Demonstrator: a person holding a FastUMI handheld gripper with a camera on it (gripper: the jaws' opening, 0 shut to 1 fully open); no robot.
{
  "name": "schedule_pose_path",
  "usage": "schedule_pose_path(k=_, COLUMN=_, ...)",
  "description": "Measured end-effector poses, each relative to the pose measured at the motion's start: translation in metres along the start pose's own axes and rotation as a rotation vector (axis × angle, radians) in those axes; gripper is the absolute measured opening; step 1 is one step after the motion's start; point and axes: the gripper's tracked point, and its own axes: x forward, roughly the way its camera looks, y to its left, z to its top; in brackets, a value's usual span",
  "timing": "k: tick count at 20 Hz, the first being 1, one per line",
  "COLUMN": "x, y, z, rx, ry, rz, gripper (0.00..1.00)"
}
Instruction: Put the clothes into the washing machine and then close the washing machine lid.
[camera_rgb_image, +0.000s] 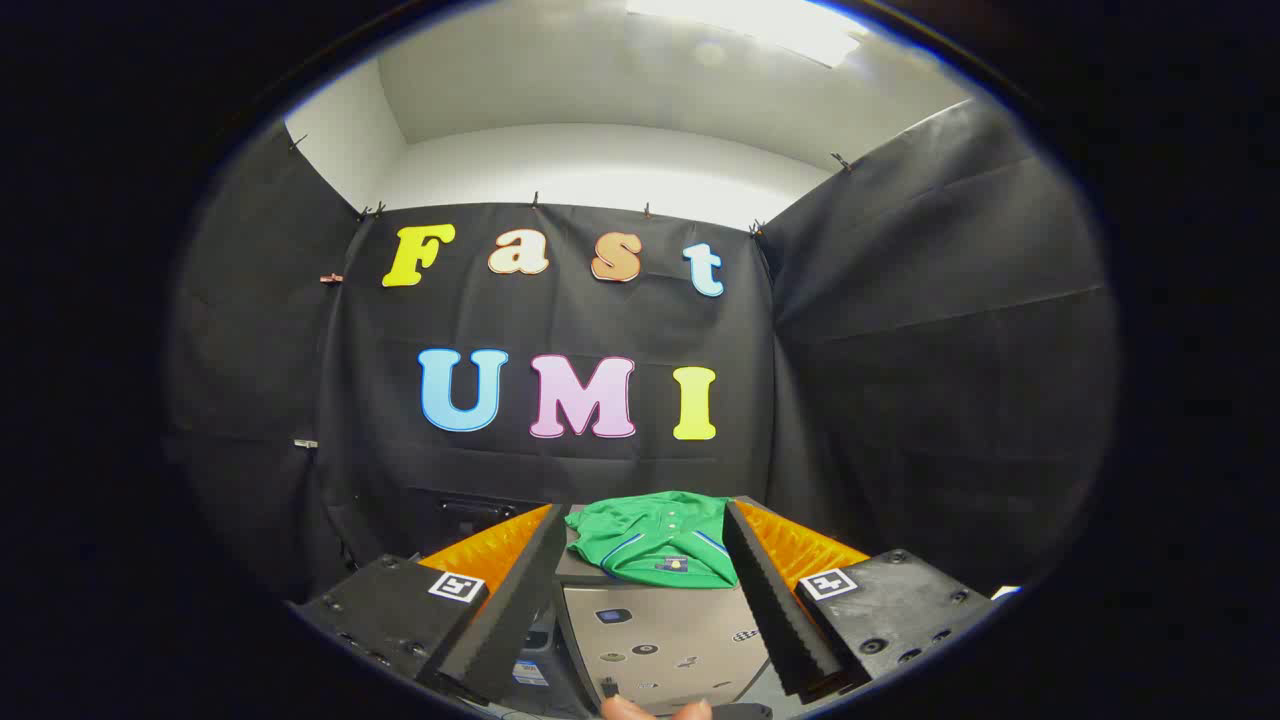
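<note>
Your gripper (648, 600) was held level and spread wide, fingers well apart and pinching nothing; the green shirt (655, 540) sat framed between them but beyond their tips, no contact with either pad.

The shirt lay folded flat on top of the washing machine (670, 640), toward that top's far edge, collar facing away from you; the machine's grey front panel, dotted with small stickers, faced the gripper; whether the lid was up or down could not be told from this angle, nor where the opening lay.

Judged stage: approach, pick not yet begun; nothing of the task done.

Risks from here, as you would have met them:
- a low, level entry could drive the lower fingertips into the machine's front edge before they reached the cloth; cause, gripper held below the top surface;
- closing on the upper fold alone could drag the shirt open and leave it trailing over the edge; cause, shallow bite on layered fabric;
- a pushing contact could slide the shirt off the far edge; cause, smooth top, light garment.
</note>
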Motion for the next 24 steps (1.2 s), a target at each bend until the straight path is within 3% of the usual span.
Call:
schedule_pose_path(k=17, x=0.0, y=-0.009, z=-0.006, rx=0.011, ry=0.014, rz=-0.02, gripper=0.98)
schedule_pose_path(k=24, x=0.037, y=-0.014, z=-0.012, rx=0.015, ry=0.057, rz=-0.017, gripper=0.98)
